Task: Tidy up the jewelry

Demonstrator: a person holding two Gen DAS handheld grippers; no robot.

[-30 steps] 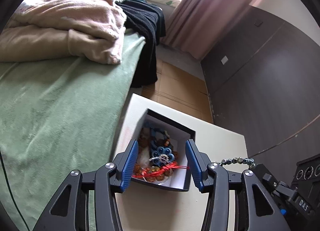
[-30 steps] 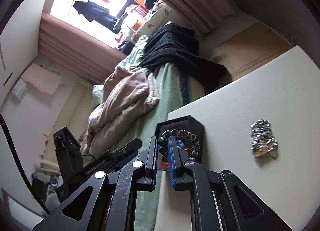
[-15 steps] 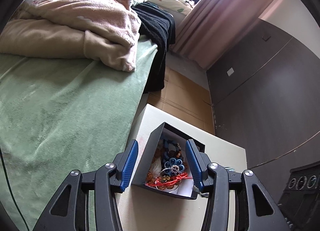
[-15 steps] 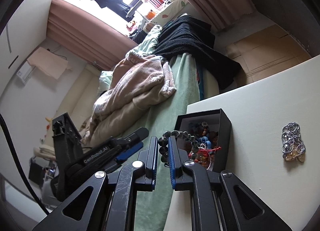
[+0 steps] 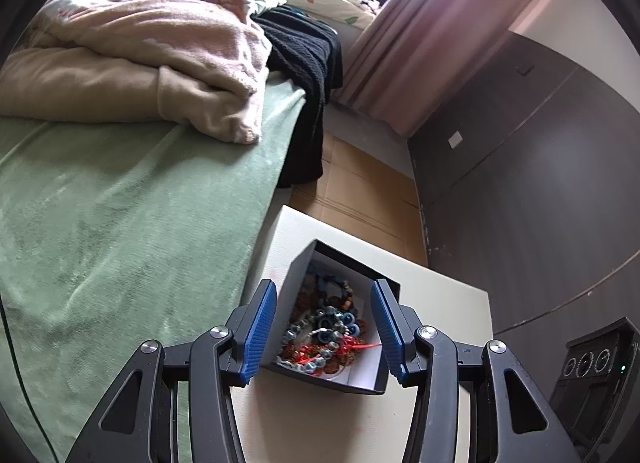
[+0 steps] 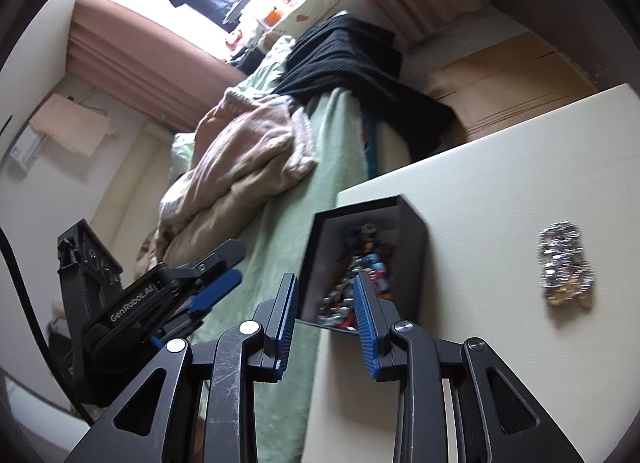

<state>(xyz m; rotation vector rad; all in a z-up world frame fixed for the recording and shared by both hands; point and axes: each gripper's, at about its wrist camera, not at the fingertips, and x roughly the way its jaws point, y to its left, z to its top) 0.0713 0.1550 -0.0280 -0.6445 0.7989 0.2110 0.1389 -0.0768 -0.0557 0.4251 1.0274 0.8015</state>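
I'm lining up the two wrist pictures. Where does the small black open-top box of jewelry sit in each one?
Left wrist view: the small black open-top box of jewelry sits low at centre, between the left gripper's spread blue fingers.
Right wrist view: the box sits just below centre, beyond the open right gripper.
Shared landmark: the cream tabletop it rests on, beside the green bedspread.

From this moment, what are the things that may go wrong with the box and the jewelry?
1. The black box stands at the table edge beside the bed; a nudge from the open left gripper straddling it might tip it off.
2. The box is heaped with beads; more may spill or tangle.
3. The silver piece lies apart on the table, easy to forget. The right gripper is open, empty.
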